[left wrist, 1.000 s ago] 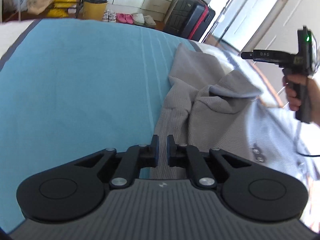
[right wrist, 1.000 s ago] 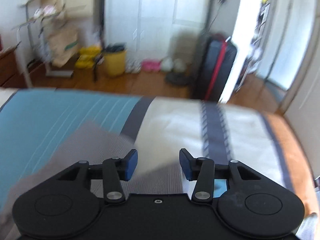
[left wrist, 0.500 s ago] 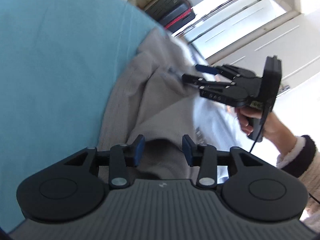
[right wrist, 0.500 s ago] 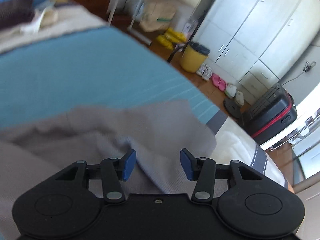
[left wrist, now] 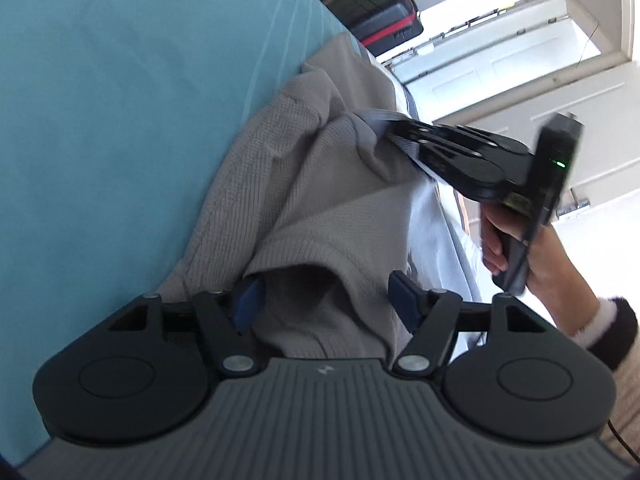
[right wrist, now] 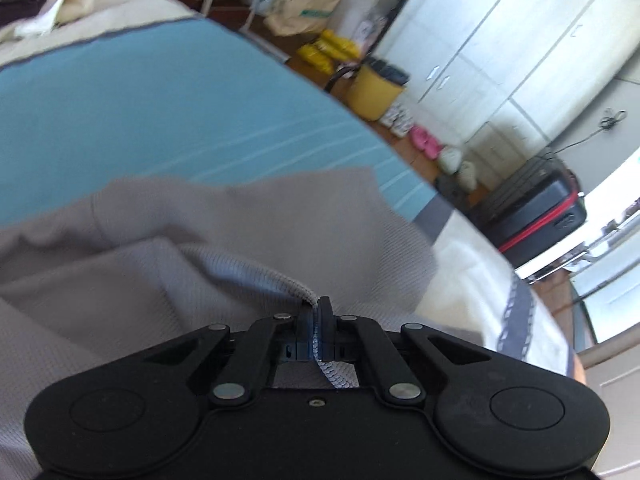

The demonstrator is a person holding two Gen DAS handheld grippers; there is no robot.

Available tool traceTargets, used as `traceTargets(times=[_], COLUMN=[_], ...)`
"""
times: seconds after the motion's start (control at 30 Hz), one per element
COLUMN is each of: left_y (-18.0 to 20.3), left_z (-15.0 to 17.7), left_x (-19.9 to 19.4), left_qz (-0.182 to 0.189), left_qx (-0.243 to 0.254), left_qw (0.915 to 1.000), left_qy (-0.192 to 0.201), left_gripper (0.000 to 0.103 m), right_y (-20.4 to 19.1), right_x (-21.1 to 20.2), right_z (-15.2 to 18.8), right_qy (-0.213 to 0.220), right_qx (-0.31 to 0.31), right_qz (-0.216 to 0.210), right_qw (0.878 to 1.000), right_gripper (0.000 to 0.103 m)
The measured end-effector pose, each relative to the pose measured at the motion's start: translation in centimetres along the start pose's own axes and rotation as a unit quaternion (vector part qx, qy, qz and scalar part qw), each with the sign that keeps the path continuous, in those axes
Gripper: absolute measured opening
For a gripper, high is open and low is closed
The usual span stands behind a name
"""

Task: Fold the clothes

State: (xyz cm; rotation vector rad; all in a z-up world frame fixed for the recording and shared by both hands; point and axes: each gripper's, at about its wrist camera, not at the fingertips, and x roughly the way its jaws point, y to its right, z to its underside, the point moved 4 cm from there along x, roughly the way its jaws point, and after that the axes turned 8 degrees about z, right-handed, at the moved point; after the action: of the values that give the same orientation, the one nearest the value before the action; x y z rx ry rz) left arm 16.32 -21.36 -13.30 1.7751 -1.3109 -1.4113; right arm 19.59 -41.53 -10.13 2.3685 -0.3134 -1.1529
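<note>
My right claw (right wrist: 316, 334) is pressed together on a ribbed edge of the grey knit garment (right wrist: 224, 248), with the fabric pinched between its blue pads. In the left wrist view, the right claw (left wrist: 394, 130) grips that same edge where it rises off the pile, and the person's hand (left wrist: 532, 256) holds its handle. My left claw (left wrist: 326, 302) is spread wide, its blue pads (left wrist: 402, 298) on either side of a raised fold of the garment without closing on it. The garment lies crumpled on the bed (left wrist: 120, 100), partly over the teal sheet. Beyond the bed stand a black suitcase (right wrist: 536, 208), a yellow bin (right wrist: 376, 88) and white cabinets (right wrist: 500, 40).
</note>
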Motion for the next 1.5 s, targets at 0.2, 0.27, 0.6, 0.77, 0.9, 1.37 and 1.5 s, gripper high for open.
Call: traceTargets(times=[0.2, 0.27, 0.6, 0.77, 0.9, 1.37, 1.5], left_y=[2.8, 4.5, 0.7, -0.8, -1.3, -2.2, -2.3], left_z=[0.4, 0.9, 2.2, 1.8, 1.9, 2.6, 3.1], left_x=[-1.6, -2.9, -2.8, -3.6, -4.6, -5.4, -4.6], left_qz=[-0.019, -0.057, -0.126, -0.095, -0.077, -0.042, -0.041], left_qx=[0.073, 0.127, 0.093, 0.053, 0.03, -0.039, -0.055], left_qw=[0.9965, 0.9887, 0.987, 0.9936, 0.9961, 0.9977, 0.9967], left_qy=[0.038, 0.056, 0.035, 0.032, 0.03, 0.037, 0.044], left_gripper=[0.003, 0.003, 0.002, 0.002, 0.002, 0.045, 0.055], right_y=[1.6, 2.1, 2.5, 1.3, 0.9, -1.4, -2.4], right_x=[-3.1, -3.8, -2.5, 2.3, 4.3, -10.5, -11.7], right_z=[-1.2, -1.7, -5.2, -5.9, -5.8, 7.4, 11.3], right_qy=[0.053, 0.069, 0.093, 0.012, -0.038, -0.022, -0.044], right_qx=[0.036, 0.046, 0.042, 0.05, 0.069, 0.192, 0.139], right_qz=[0.044, 0.053, 0.042, 0.012, 0.023, -0.034, -0.01], right_qw=[0.997, 0.995, 0.994, 0.999, 0.997, 0.981, 0.989], right_gripper=[0.001, 0.0, 0.0, 0.001, 0.024, 0.059, 0.059])
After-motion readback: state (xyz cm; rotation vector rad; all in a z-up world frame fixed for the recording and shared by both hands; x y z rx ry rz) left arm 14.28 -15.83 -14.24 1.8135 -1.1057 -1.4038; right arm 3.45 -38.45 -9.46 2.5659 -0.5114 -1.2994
